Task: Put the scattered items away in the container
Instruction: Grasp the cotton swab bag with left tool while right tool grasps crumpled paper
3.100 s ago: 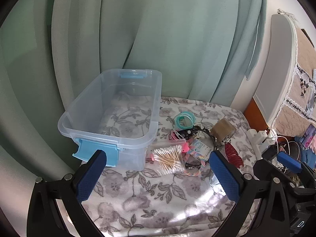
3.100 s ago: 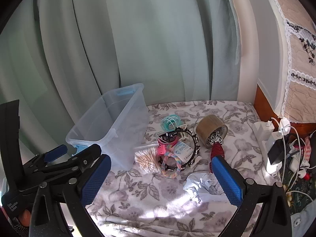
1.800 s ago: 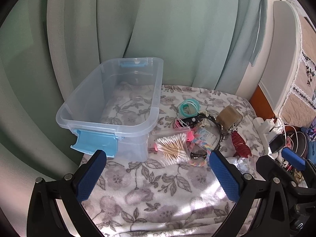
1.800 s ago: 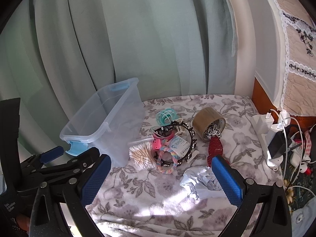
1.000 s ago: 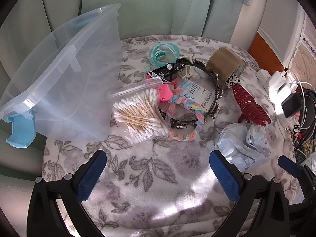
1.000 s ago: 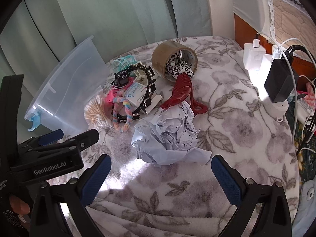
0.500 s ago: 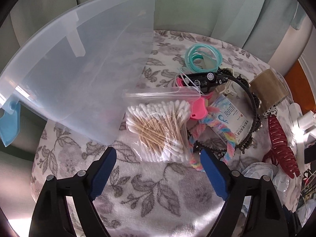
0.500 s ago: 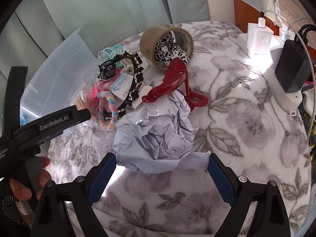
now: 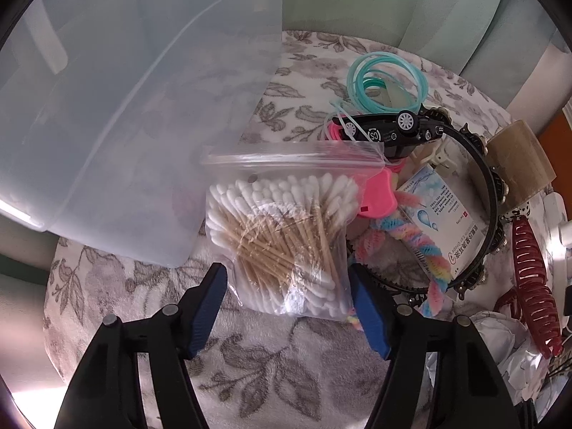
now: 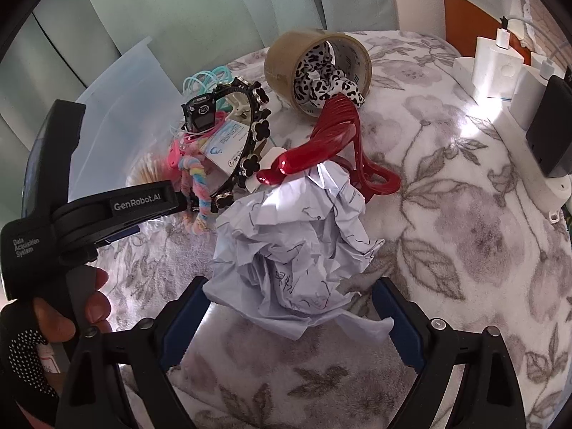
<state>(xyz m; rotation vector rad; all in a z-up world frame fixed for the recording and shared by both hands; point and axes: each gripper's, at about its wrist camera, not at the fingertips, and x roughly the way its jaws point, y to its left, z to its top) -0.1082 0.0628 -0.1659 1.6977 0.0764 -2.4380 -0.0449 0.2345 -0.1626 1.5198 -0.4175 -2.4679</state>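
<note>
Straddling: your left hand-held gripper (image 9: 287,279) has its blue pads either side of the near end of the swab bag (image 9: 286,228); jaws have just been closing, about half wide, and the pads do not clearly press the bag yet.
Right hand-held gripper (image 10: 291,298): you hold it wide, the crumpled paper (image 10: 296,250) between the pads, its loose edges at or near them, no squeeze visible.
Container (image 9: 125,114): clear bin, up and to the left of your left gripper, its near corner just beside the bag.
Ahead-right of left gripper: pink clip (image 9: 377,196), rainbow braid (image 9: 425,246), small box (image 9: 443,221), black headband (image 9: 489,193), toy car (image 9: 386,130), teal rings (image 9: 386,82), tape roll (image 9: 518,164), red claw clip (image 9: 532,286).
Beyond right gripper: the claw clip lies touching the paper's far edge; the tape roll behind it holds a spotted scrunchie (image 10: 325,75).
Your left hand (image 10: 53,321): gloved, gripping the left tool's handle, seen at the right camera's lower left.
Surface (image 10: 464,250): floral blanket under everything.
</note>
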